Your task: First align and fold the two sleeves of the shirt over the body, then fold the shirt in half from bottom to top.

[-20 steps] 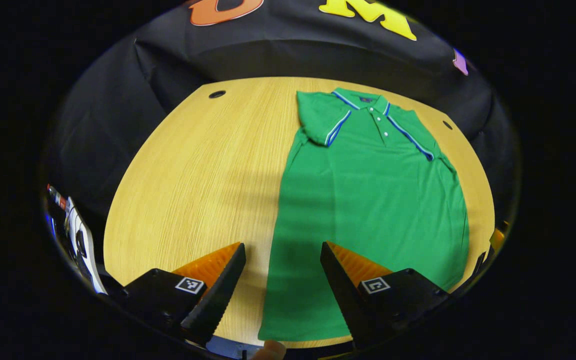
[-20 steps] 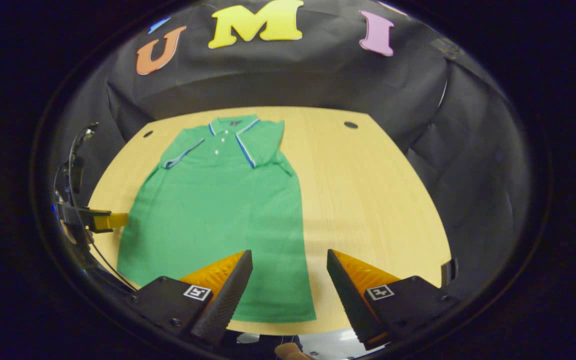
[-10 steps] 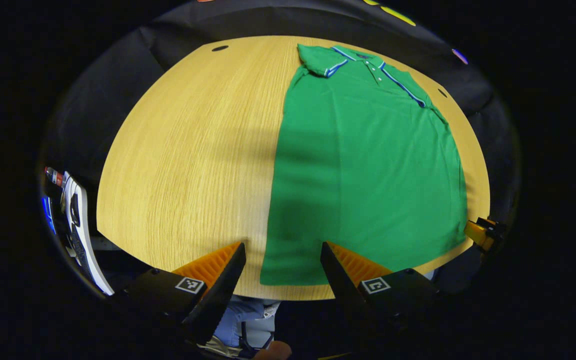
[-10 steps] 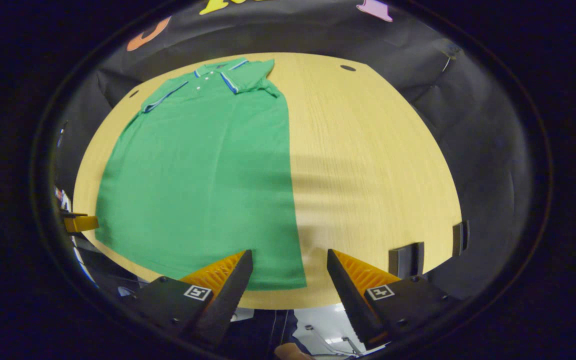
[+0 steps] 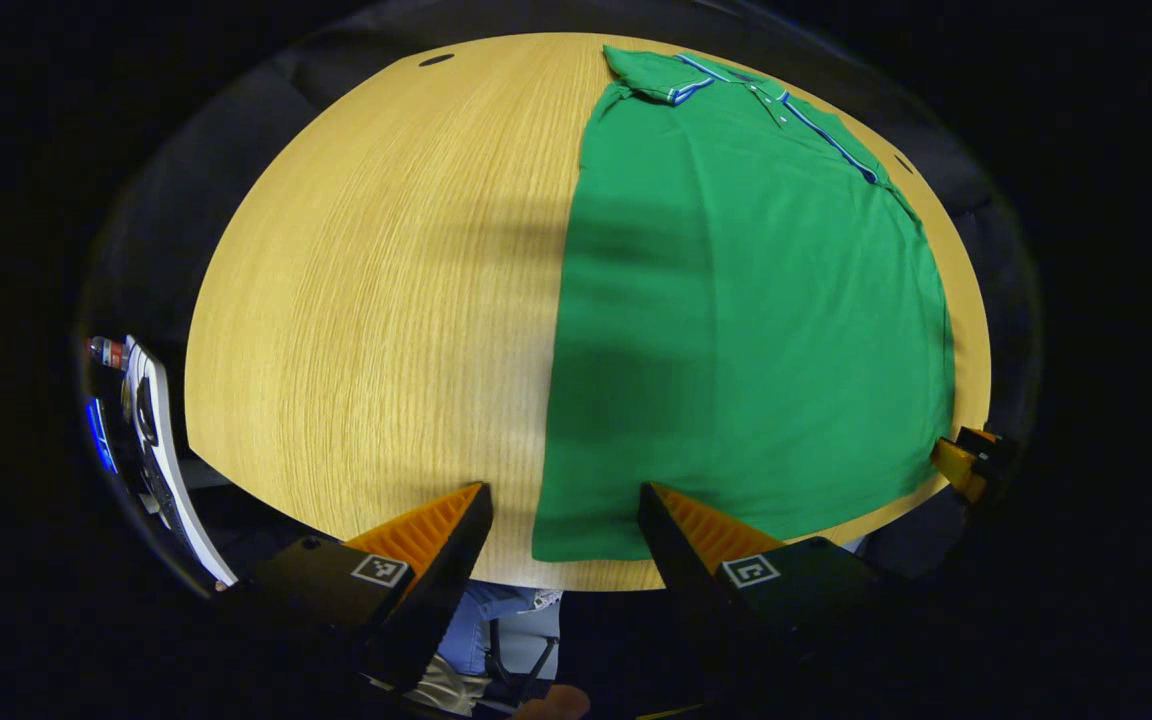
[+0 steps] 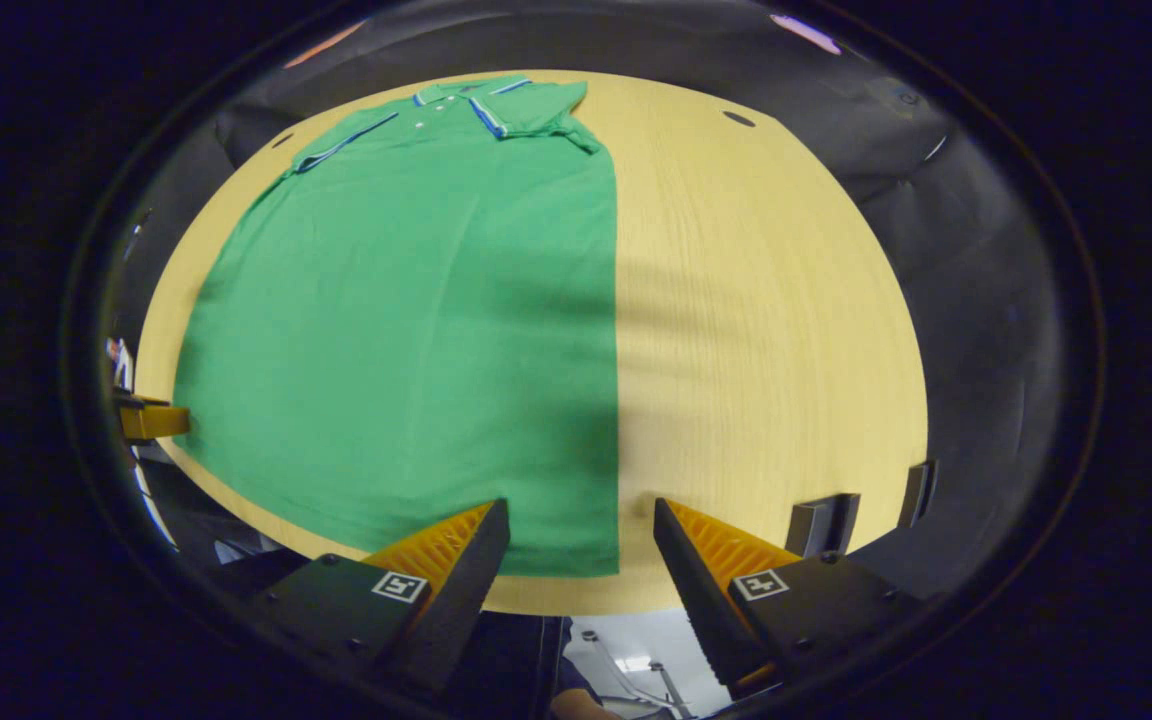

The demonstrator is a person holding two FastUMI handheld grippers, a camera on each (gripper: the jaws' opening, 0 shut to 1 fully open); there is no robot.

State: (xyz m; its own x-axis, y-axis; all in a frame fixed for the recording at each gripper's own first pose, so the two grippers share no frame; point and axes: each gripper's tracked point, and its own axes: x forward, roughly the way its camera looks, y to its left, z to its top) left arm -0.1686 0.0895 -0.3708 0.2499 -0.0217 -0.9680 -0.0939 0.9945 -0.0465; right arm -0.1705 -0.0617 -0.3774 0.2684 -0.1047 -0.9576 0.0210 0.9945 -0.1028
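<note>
- Green polo shirt (image 5: 746, 310) lies flat on round wooden table (image 5: 376, 290), collar at far edge, hem at near edge. In right gripper view the shirt (image 6: 406, 320) covers the table's left half; bare wood (image 6: 766, 320) to the right.
- Both sleeves already folded in over the body: the one w/ blue-white trim (image 5: 651, 80) lies across the chest near the collar; shirt outline is now a long, roughly straight-sided panel.
- Bottom-to-top fold not yet done; hem lies flat along near table edge.
- Left gripper (image 5: 561, 515): jaws spread wide, nothing between them, hovering above the hem's left corner (image 5: 566, 545) at the near table edge; not touching fabric as far as I can tell.
- Right gripper (image 6: 581, 525): jaws also wide apart, empty, above the hem's right corner (image 6: 586, 560).
- Each gripper's tip also peeks in at the edge of the other's view: right gripper (image 5: 966, 465) by the hem's far-right side, left gripper (image 6: 151, 420) by the hem's left side.
- Small dark holes in tabletop near far edge (image 6: 738, 118).
- Person's legs (image 5: 496, 620) seen below the near table edge.
</note>
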